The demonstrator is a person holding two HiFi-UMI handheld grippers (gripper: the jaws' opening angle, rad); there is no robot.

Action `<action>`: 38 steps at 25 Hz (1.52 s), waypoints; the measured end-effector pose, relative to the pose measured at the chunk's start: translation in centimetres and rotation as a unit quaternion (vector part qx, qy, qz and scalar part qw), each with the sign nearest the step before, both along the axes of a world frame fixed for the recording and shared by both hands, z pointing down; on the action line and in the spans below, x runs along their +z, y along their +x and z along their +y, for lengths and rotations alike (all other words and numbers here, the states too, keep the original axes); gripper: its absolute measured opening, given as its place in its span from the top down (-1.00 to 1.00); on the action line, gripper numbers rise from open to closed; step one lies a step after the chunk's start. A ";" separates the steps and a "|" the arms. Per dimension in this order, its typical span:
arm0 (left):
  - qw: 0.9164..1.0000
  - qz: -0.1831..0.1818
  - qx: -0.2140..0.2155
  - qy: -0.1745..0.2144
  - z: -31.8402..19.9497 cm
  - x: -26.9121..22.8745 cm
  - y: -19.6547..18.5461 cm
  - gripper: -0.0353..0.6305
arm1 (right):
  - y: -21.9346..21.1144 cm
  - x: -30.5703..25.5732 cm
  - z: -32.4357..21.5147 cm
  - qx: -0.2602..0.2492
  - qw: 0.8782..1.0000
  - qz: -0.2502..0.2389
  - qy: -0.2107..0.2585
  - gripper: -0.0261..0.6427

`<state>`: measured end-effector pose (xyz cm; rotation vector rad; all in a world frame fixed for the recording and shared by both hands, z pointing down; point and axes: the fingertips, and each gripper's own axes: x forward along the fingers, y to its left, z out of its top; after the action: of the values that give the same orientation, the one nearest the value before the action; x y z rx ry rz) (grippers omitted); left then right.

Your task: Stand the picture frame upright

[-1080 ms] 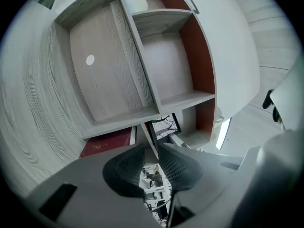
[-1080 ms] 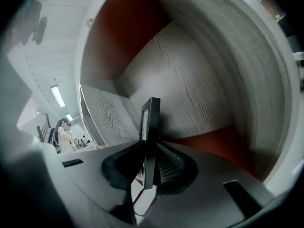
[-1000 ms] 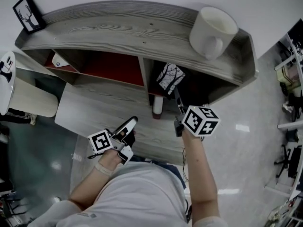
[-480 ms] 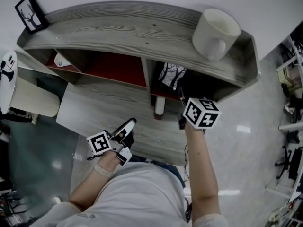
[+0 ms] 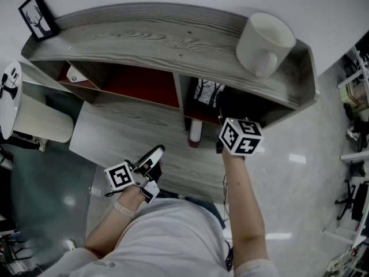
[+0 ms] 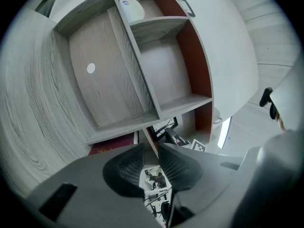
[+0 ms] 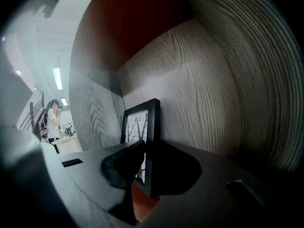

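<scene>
Right gripper [image 7: 148,150] apparently clamps picture frame [image 7: 141,120]; base hidden behind jaws.

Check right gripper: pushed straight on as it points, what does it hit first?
The right gripper is clamped on the picture frame; straight beyond stands the compartment's wood-grain wall, probably the first contact. The gap behind the frame is unclear.

Right tool [image 7: 148,147] partly hides picture frame [image 7: 141,120] btm.
</scene>
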<state>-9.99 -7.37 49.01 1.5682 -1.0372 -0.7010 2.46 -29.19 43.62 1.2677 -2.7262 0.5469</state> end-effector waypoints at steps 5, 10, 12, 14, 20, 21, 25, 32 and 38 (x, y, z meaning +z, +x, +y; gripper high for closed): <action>1.000 -0.002 -0.001 0.001 -0.1 0.0 -0.2 0.60 | -0.4 0.0 -0.9 0.010 0.999 0.029 0.015 0.65; 1.000 -0.004 -0.005 -0.003 0.0 0.2 -0.5 0.60 | -0.5 0.0 -1.0 0.017 0.999 0.031 0.027 0.64; 1.000 -0.005 -0.007 -0.004 0.0 0.3 -0.6 0.60 | -0.5 0.0 -1.0 0.018 0.999 0.032 0.030 0.64; 1.000 -0.004 -0.009 -0.005 0.1 0.3 -0.6 0.61 | -0.5 0.0 -1.0 0.018 0.999 0.037 0.033 0.64; 1.000 -0.002 -0.009 -0.002 0.1 0.2 -0.4 0.61 | -0.4 -0.2 -0.8 0.020 0.998 0.050 0.043 0.64; 1.000 -0.002 -0.009 -0.004 0.1 0.3 -0.4 0.61 | -0.4 -0.1 -0.8 0.021 0.998 0.049 0.042 0.64; 1.000 -0.002 -0.012 -0.005 0.2 0.3 -0.5 0.60 | -0.2 -0.2 -0.7 0.025 0.998 0.049 0.044 0.64; 1.000 -0.005 -0.011 -0.003 0.3 0.2 -0.6 0.61 | 0.1 -0.3 -0.2 0.031 0.997 0.051 0.050 0.64; 1.000 -0.009 -0.003 -0.001 0.3 0.0 -0.1 0.60 | 0.7 -0.7 1.1 0.033 0.997 0.042 0.049 0.64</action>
<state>-10.09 -7.04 49.03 1.5733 -1.0552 -0.6910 3.18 -28.11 42.93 1.3742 -2.6804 0.3616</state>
